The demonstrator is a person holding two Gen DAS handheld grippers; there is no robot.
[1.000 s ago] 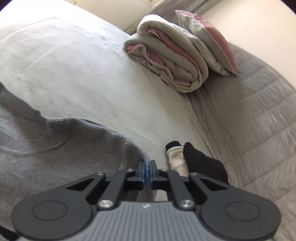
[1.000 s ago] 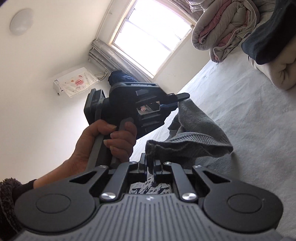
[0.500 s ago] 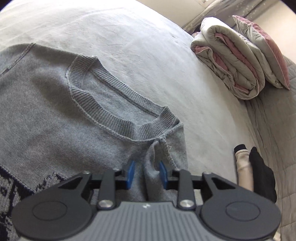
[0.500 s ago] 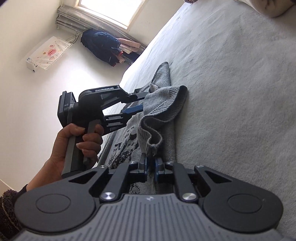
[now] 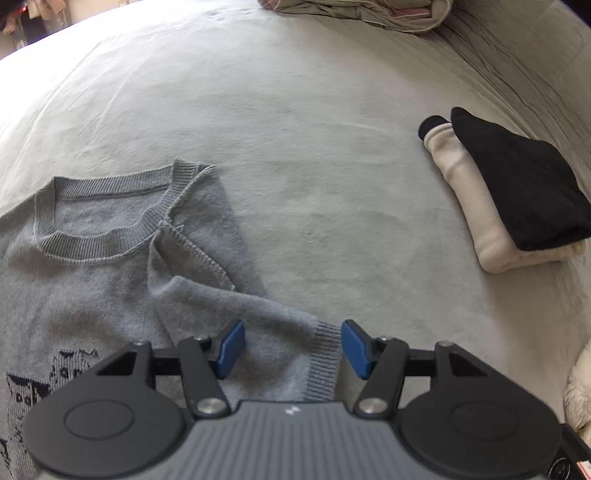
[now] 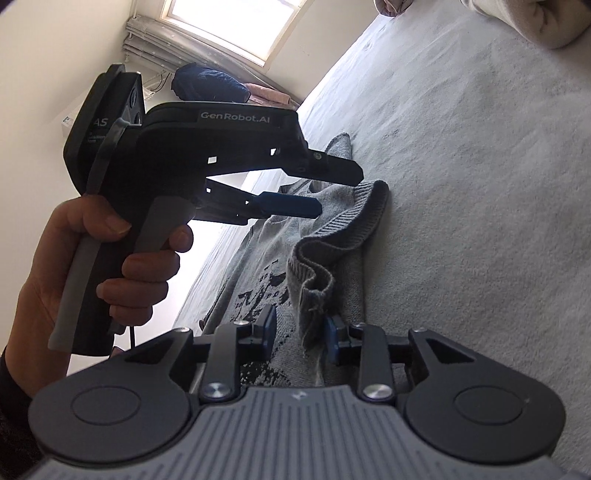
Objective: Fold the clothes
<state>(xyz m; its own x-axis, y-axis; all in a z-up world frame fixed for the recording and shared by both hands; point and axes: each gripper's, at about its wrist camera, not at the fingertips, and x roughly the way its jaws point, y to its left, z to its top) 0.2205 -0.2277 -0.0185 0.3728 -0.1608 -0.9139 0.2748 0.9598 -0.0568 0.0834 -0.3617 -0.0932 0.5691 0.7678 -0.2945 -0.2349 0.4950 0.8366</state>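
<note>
A grey knit sweater (image 5: 96, 280) with a dark pattern lies flat on the bed, collar up, one sleeve (image 5: 258, 332) folded across its chest. My left gripper (image 5: 291, 350) hovers open over the sleeve's ribbed cuff, blue pads apart, nothing held. In the right wrist view the same sweater (image 6: 325, 266) lies bunched, and my right gripper (image 6: 299, 334) stands open with a fold of the knit hanging loose between its pads. A hand holds the left gripper (image 6: 332, 188), seen from the side just above the sweater.
Folded black and cream garments (image 5: 509, 199) are stacked at the right of the grey bed sheet (image 5: 314, 129). A rolled duvet (image 5: 369, 11) lies at the far edge. A window (image 6: 236, 26) and hanging dark clothes (image 6: 210, 85) are beyond the bed.
Both grippers have opened and let go of the sweater sleeve, which now lies folded across the body. The left gripper has pulled back toward the cuff.
</note>
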